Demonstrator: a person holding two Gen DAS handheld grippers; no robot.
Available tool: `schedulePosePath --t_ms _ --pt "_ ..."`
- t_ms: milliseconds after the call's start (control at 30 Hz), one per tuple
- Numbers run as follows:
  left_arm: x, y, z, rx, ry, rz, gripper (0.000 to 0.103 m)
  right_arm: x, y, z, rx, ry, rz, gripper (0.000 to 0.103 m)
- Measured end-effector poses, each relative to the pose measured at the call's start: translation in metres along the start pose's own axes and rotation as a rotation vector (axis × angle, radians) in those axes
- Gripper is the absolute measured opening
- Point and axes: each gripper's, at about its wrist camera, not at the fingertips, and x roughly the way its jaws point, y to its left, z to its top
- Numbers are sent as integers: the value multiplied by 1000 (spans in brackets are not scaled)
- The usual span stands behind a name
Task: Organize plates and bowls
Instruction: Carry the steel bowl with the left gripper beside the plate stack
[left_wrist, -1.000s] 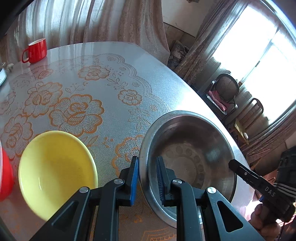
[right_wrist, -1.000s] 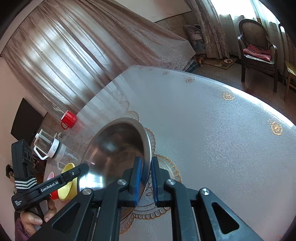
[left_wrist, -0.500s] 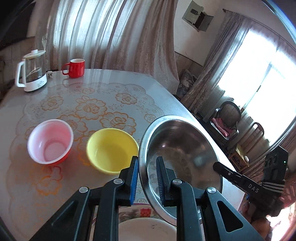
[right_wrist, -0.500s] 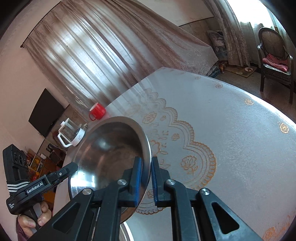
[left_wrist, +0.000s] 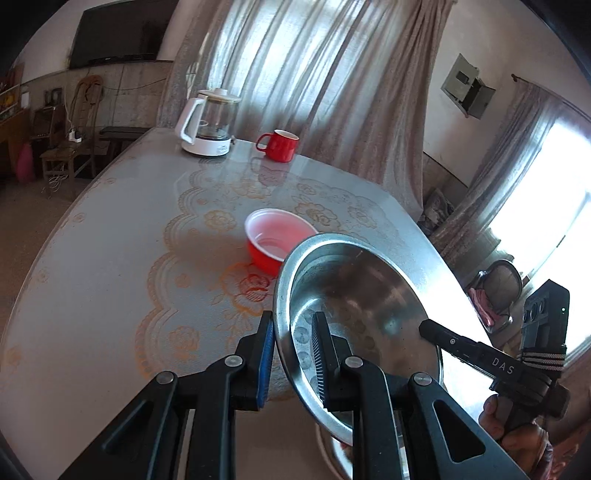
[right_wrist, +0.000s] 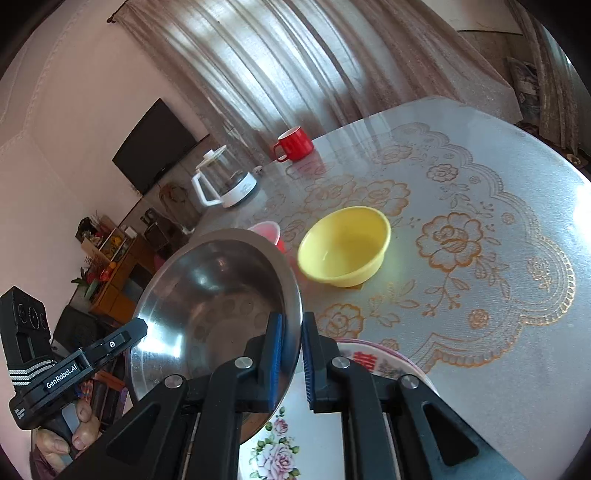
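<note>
A large steel bowl (left_wrist: 354, 306) (right_wrist: 218, 295) is held in the air between both grippers, tilted. My left gripper (left_wrist: 293, 354) is shut on its left rim. My right gripper (right_wrist: 291, 350) is shut on its right rim. Under it in the right wrist view lies a white floral plate (right_wrist: 295, 435). A yellow bowl (right_wrist: 345, 245) sits on the table beyond. A red bowl with a white inside (left_wrist: 275, 240) (right_wrist: 267, 230) stands left of the yellow one, partly hidden by the steel bowl.
The round table (left_wrist: 122, 251) (right_wrist: 517, 206) has a floral cloth. A glass kettle (left_wrist: 207, 123) (right_wrist: 223, 177) and a red mug (left_wrist: 279, 144) (right_wrist: 295, 144) stand at its far edge. Chairs and curtains lie beyond the table.
Both grippers have lifted the steel bowl and carried it back toward the near side, over the floral plate. The views tilted up, so the kettle and mug now show.
</note>
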Motion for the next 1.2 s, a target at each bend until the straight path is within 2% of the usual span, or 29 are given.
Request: schedulePosePath --t_ms 267,367,533,767,867,967,1067,1200 --pt "-19 69 -27 -138 -7 91 19 52 55 -24 -112 140 43 10" --pt "-17 86 -37 -155 0 141 19 75 70 -36 -157 197 31 10" --pt "-3 103 -50 -184 41 161 19 106 76 -54 -194 273 4 10" --pt "9 104 -63 -164 72 228 21 111 92 -55 -243 266 8 12" --pt "16 98 -69 -109 90 281 21 109 96 -57 -267 269 -5 13" --pt "20 97 -74 -103 111 265 21 107 99 -57 -277 268 -14 14" --pt "16 97 -74 -95 83 308 25 105 98 -59 -265 277 -6 14" --pt "6 99 -72 -102 51 323 32 104 94 -59 -249 283 0 15"
